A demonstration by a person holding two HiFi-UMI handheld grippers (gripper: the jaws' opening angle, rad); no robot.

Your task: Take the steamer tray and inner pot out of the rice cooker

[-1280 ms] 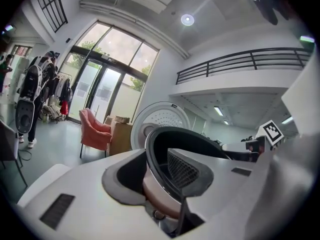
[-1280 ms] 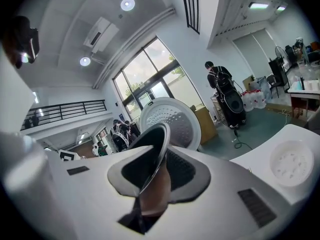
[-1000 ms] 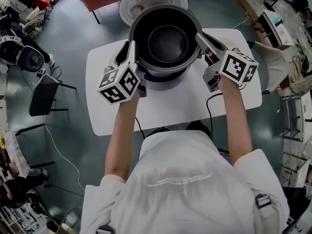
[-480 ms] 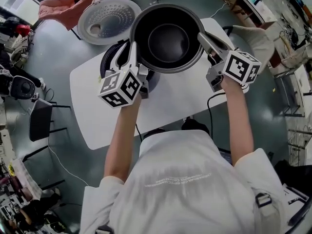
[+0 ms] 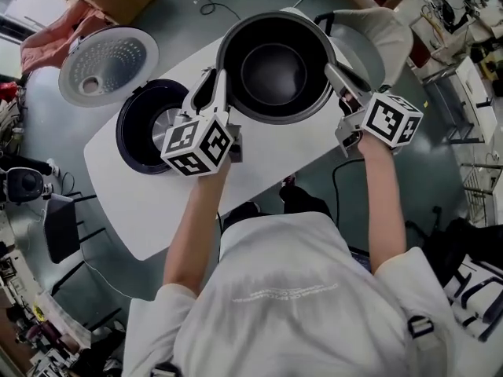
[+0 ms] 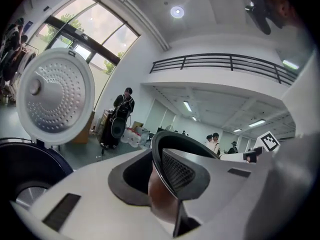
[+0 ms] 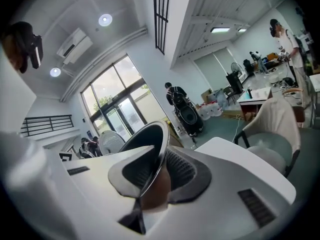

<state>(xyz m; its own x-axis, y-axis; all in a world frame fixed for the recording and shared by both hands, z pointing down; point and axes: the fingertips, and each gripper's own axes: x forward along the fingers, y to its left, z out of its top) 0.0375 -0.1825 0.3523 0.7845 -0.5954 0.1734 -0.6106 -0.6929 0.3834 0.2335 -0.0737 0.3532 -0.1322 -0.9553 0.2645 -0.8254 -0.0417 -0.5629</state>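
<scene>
While the left gripper (image 5: 217, 81) and right gripper (image 5: 335, 73) each clamp its rim, the pot (image 5: 275, 73) hangs clear of the cooker (image 5: 130, 115). Setting it down remains; no tray shows.

No legible text, faint print across the shirt (image 5: 287, 290) back unreadable

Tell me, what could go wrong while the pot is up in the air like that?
1. The pot hangs above the table, pinched only at its thin rim by the left gripper and the right gripper. It might slip and drop.
2. It seems to be near the table's far edge, beside a chair. Set down there, it might tip off.
</scene>
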